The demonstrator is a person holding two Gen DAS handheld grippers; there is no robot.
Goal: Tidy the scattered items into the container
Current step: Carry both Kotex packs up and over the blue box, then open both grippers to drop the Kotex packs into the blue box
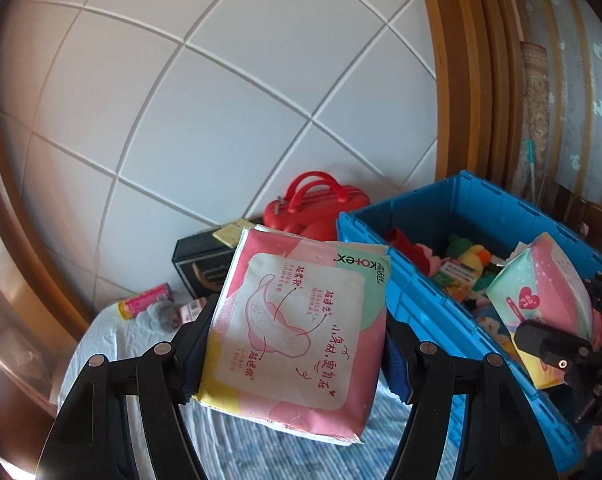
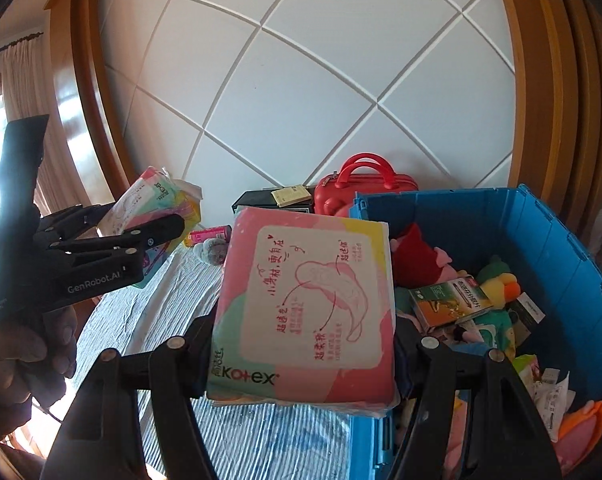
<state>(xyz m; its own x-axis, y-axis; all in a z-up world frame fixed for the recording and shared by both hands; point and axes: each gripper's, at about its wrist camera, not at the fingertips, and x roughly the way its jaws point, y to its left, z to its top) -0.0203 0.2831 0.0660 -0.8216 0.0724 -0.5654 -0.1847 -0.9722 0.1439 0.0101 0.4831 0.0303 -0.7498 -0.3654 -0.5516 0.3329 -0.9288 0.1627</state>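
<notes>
Two pink Kotex packs, one in each of my claws. My left claw (image 1: pixel 297 344) clamps the left pack (image 1: pixel 301 328) above the striped surface (image 1: pixel 237 440); my right claw (image 2: pixel 301 344) clamps the right pack (image 2: pixel 305 308) at the blue container (image 2: pixel 541 240) rim. Only the right view shows the green box (image 2: pixel 449 300) inside.

A red handled case (image 2: pixel 365 188) is seen against the white diamond-grooved wall panel (image 2: pixel 301 80), just beside a black box (image 2: pixel 261 200) on which a yellow note (image 2: pixel 291 194) is laid. Wooden framing (image 2: pixel 549 100) is seen at the sides, and a curtain (image 2: pixel 19 80) at the window.
</notes>
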